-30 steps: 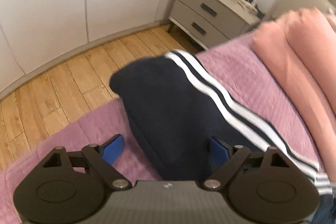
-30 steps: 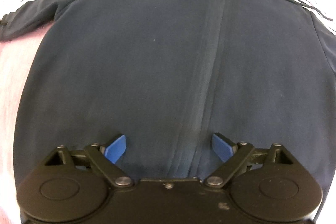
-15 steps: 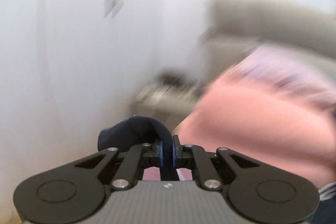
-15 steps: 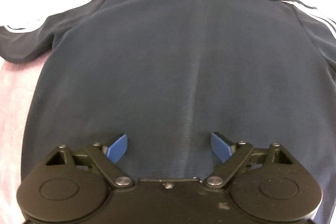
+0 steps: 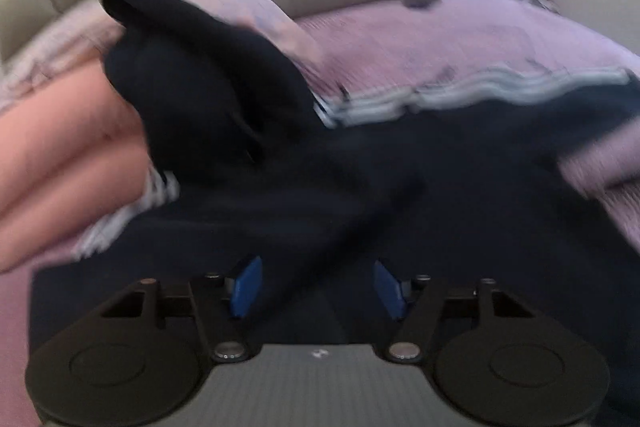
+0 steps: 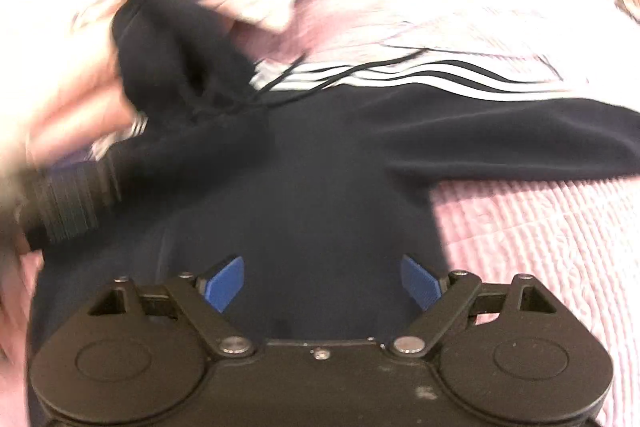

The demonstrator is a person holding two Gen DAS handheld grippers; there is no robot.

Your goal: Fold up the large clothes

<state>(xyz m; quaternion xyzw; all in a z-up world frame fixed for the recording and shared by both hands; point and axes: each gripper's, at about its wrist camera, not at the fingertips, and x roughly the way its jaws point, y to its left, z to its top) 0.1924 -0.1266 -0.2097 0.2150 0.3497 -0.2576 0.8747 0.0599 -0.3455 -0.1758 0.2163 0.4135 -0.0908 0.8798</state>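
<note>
My dark hoodie (image 6: pixel 320 195) with white stripes lies on the bed (image 6: pixel 540 227), one sleeve folded across. My left tongs (image 5: pixel 316 287) and right tongs (image 6: pixel 322 283) are wide, holding nothing.

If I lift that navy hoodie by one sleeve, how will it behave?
Probably floppy: the hoodie drapes in soft folds on the pink bedspread. The sleeve would likely rise first, with the body trailing and sagging. Its drawstrings lie loose and may dangle.

A pink quilted bedspread (image 6: pixel 540 227) is spread over the bed; a navy hoodie (image 6: pixel 320 187) and pink pillows (image 5: pixel 60 155) are laid on it.
</note>
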